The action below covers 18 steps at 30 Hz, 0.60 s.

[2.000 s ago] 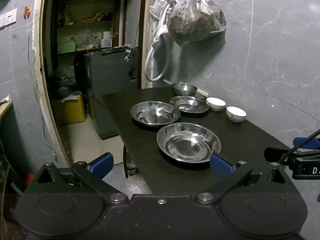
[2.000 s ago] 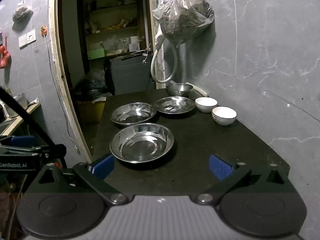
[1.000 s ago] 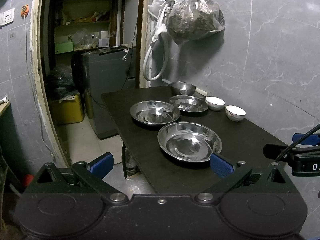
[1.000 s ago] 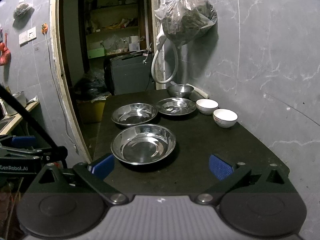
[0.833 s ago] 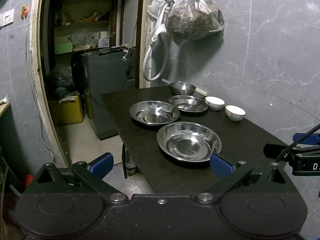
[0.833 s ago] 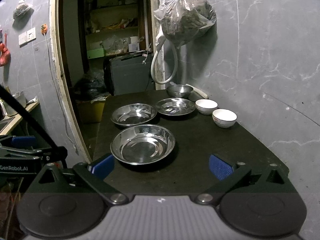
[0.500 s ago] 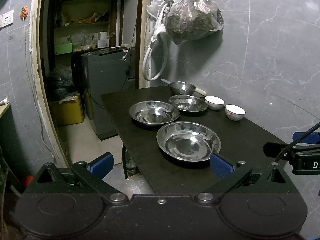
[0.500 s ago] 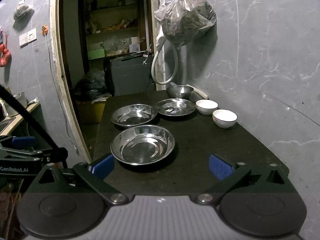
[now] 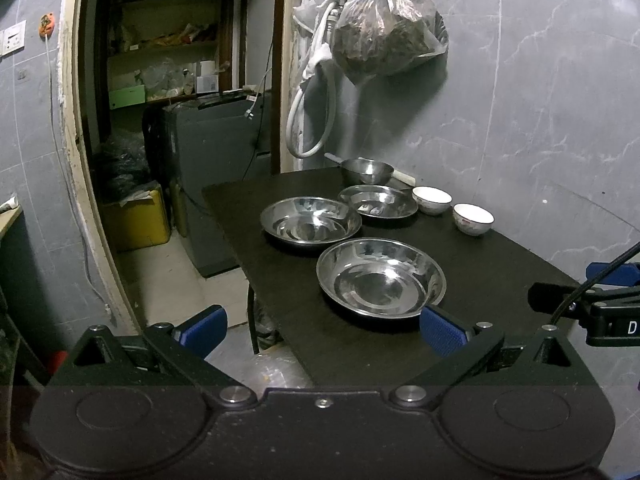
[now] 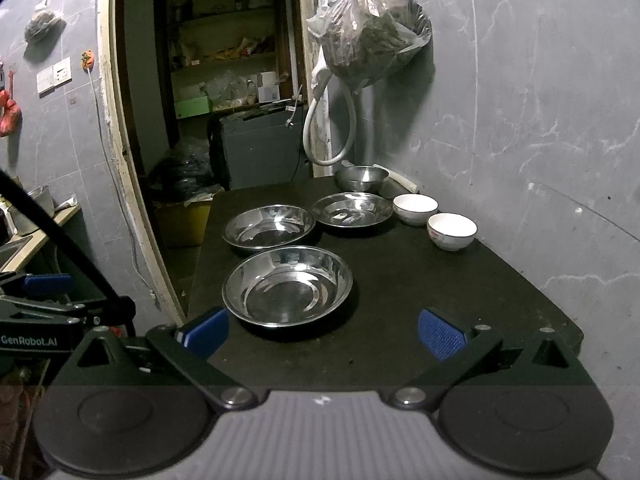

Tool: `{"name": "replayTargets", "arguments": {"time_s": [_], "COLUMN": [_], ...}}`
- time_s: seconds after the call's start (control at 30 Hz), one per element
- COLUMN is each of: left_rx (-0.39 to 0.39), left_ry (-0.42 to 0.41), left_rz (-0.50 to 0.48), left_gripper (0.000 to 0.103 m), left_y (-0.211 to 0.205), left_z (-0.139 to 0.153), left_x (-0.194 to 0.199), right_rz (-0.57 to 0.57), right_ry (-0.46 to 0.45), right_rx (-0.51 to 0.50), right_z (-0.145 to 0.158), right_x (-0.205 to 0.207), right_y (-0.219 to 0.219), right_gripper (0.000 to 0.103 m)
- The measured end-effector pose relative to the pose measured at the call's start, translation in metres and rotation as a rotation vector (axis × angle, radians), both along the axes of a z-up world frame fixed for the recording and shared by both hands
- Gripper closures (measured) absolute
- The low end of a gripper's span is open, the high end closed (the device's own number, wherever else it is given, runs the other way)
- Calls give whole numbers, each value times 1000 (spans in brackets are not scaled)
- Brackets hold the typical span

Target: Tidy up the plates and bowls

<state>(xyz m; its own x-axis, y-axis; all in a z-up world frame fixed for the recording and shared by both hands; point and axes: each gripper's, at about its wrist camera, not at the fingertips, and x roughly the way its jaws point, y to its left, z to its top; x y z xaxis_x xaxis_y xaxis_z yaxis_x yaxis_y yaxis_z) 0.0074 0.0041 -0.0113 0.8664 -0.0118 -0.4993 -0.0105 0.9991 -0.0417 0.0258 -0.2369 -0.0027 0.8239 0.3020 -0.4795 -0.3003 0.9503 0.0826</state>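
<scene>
Three steel plates lie on a black table (image 10: 460,312): the nearest plate (image 10: 287,285) (image 9: 380,276), a second plate (image 10: 269,225) (image 9: 310,221) behind it, and a third plate (image 10: 352,208) (image 9: 377,205) further back. A small steel bowl (image 10: 361,177) (image 9: 367,170) stands by the wall. Two white bowls (image 10: 415,208) (image 10: 451,230) sit at the right, also seen as two white bowls (image 9: 432,199) (image 9: 473,218). My left gripper (image 9: 322,326) is open over the table's front-left corner. My right gripper (image 10: 322,332) is open before the nearest plate, holding nothing.
A full plastic bag (image 10: 372,28) and a white hose (image 10: 328,128) hang on the grey wall behind the table. To the left a doorway opens on a grey machine (image 10: 260,152), a yellow box (image 9: 136,220) and shelves. The floor (image 9: 168,272) lies left of the table.
Both views have shifted only slightly; the dishes stay where they were and both grippers remain open.
</scene>
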Motion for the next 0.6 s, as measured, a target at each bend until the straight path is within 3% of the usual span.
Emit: {"name": "replayTargets", "arguments": {"time_s": [0.6], "left_rx": [1], "left_ry": [16], "left_rz": [-6], "left_gripper": [1], "left_y": [6], "left_z": [-6], "left_x": [7], "right_rz": [1], "right_ry": [17], "right_rx": [-2], "right_z": [-4], "right_x": [10], "right_y": [6], "right_gripper": [0]}}
